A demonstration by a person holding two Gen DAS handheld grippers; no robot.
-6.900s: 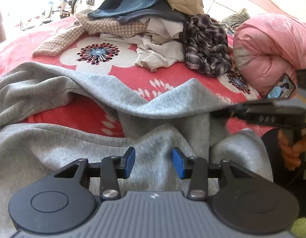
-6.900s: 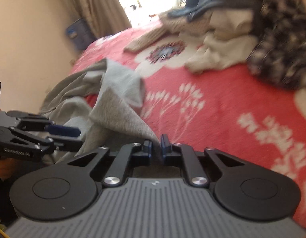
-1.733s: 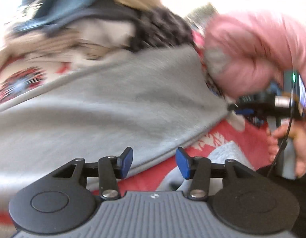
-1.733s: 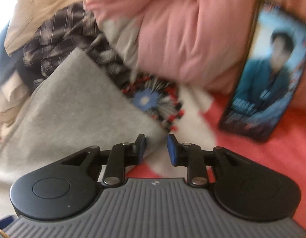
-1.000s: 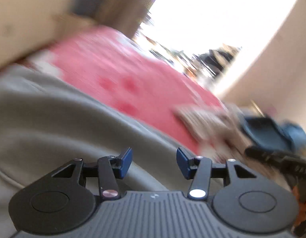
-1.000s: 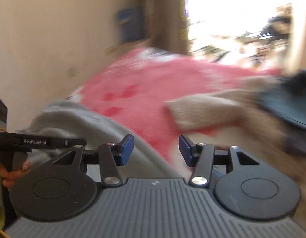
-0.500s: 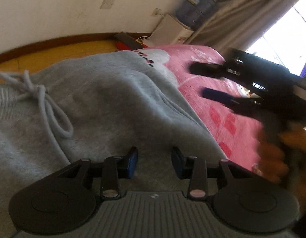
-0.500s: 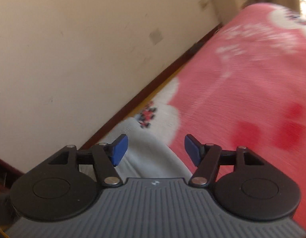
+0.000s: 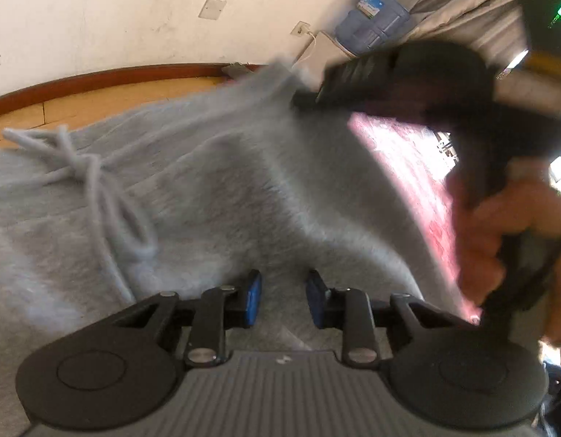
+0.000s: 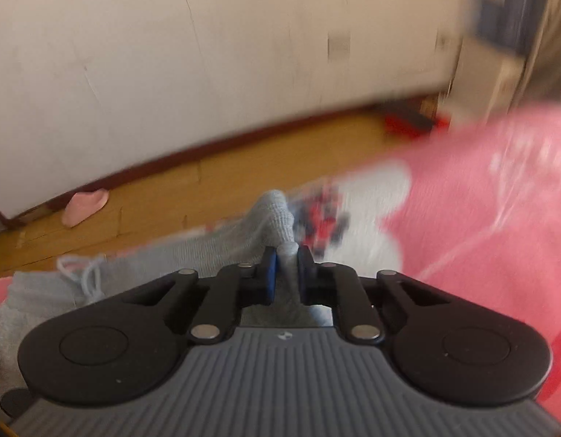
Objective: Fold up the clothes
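Grey sweatpants (image 9: 214, 196) with a knotted drawstring (image 9: 98, 182) lie across the red bed. My left gripper (image 9: 283, 298) hovers low over the waist area. Its jaws are closing, and flat grey cloth shows in the gap without the pads pressing it. My right gripper (image 10: 287, 276) is closing on a raised fold of the sweatpants (image 10: 276, 215) at the waistband corner, and its blue pads pinch the cloth. In the left wrist view the right gripper (image 9: 302, 100) is a blurred dark shape at that corner, held by a hand (image 9: 498, 225).
The bed's red flowered blanket (image 10: 480, 218) ends beside a wooden floor (image 10: 171, 189) and a white wall with a dark skirting board. A pink slipper (image 10: 83, 205) lies on the floor. A blue water jug (image 9: 371, 25) on a white box stands by the curtain.
The right gripper swung across the bed to the waistband corner, and its wide jaws shut on the grey cloth. The left gripper's jaws narrowed over the sweatpants; the corner has lifted.
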